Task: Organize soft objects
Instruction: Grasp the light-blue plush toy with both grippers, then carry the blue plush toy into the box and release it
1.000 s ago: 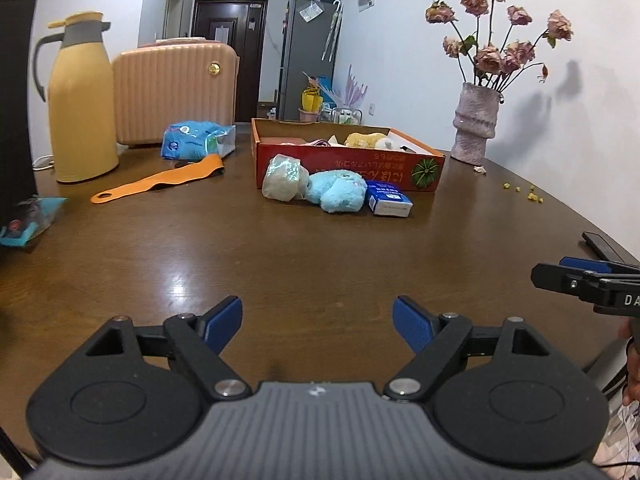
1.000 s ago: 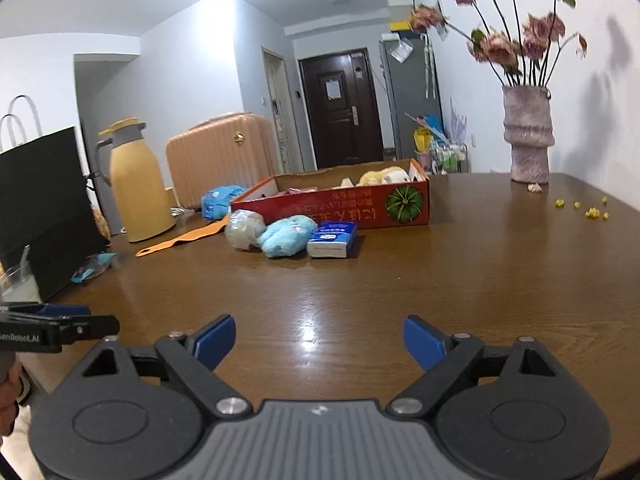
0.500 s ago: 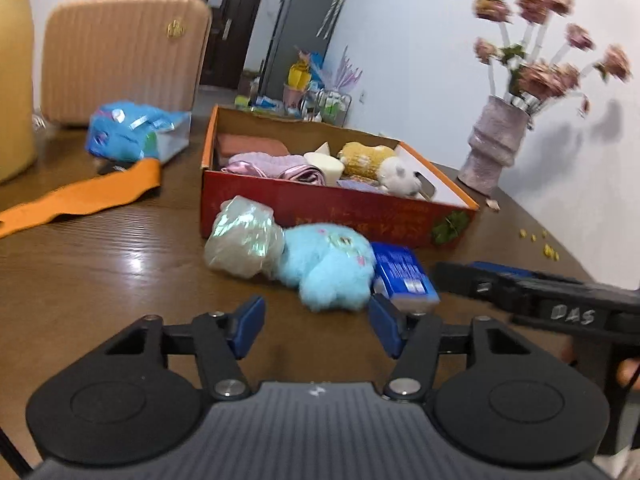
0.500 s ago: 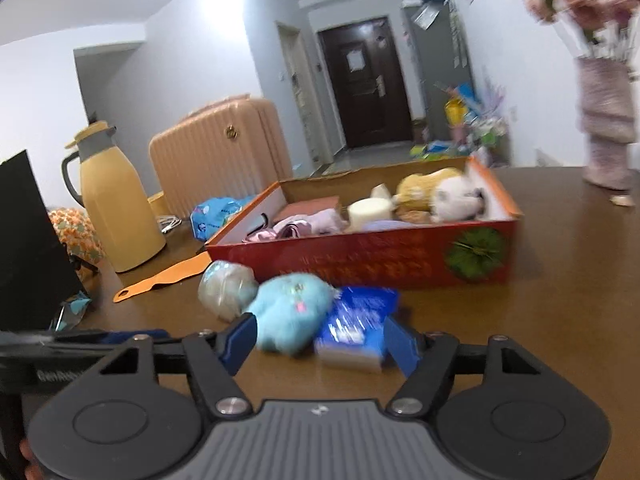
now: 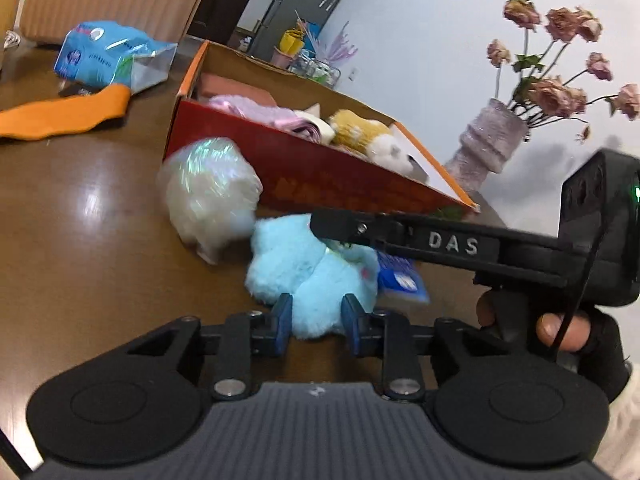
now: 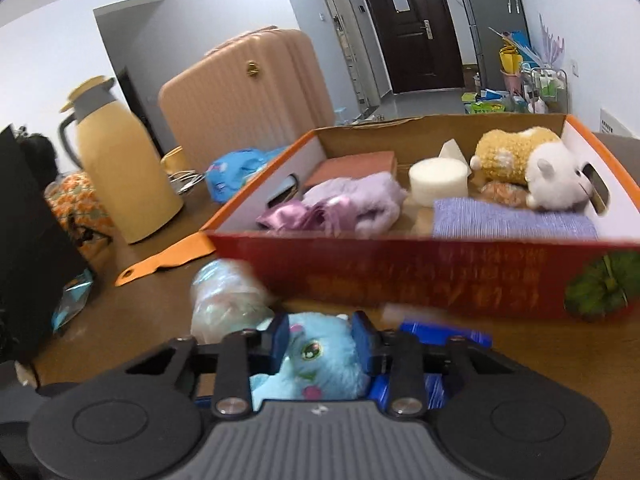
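A light blue plush toy (image 5: 308, 276) lies on the brown table in front of a red cardboard box (image 5: 320, 176). My left gripper (image 5: 316, 316) has closed on the toy's near end. My right gripper (image 6: 320, 340) is closed on the same toy (image 6: 316, 364) at its head, and its finger (image 5: 400, 236) crosses above the toy in the left wrist view. A shiny wrapped white bundle (image 5: 208, 196) lies left of the toy; it shows in the right wrist view (image 6: 224, 300). A blue packet (image 5: 400, 278) lies to its right. The box (image 6: 440, 276) holds several soft toys and cloths.
A yellow thermos jug (image 6: 120, 160) and a peach suitcase (image 6: 244, 108) stand behind left. An orange strap (image 5: 64, 116) and a blue plastic bag (image 5: 112, 58) lie left of the box. A vase of dried roses (image 5: 492, 144) stands at the right.
Both grippers moved forward to the blue plush toy and their jaws narrowed from wide open until they closed on it.
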A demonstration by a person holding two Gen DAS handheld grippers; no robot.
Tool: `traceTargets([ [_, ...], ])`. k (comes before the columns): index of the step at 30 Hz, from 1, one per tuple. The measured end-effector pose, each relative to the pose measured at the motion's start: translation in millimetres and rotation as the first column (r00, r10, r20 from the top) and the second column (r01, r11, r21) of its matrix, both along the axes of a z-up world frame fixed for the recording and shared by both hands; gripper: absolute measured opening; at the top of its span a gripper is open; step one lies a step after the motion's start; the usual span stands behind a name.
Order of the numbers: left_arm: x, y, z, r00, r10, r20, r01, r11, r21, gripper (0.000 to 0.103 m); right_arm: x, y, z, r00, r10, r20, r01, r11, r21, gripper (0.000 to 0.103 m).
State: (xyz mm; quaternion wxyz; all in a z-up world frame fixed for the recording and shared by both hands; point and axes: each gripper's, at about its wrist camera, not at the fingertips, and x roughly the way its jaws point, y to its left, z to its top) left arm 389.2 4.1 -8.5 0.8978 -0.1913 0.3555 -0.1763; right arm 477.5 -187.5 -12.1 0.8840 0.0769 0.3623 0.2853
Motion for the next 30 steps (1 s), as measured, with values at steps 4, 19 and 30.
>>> traceTargets([
  [4,-49,4,3,0.999,-0.038,0.013,0.038,0.999,-0.019,0.027,-61,-7,7,0.999,0.042,0.018,-0.042,0.999,-0.022,0.022],
  [19,-145,40,22,0.986,0.152,0.066,-0.152,0.988,0.008,0.044,-239,-38,26,0.995,-0.072,0.068,0.063,0.989,0.13,0.031],
  [30,-122,15,-2,0.999,0.042,-0.005,-0.043,0.997,-0.06,0.05,-165,-44,-15,0.983,-0.133,-0.126,0.163,0.949,0.271,0.039],
])
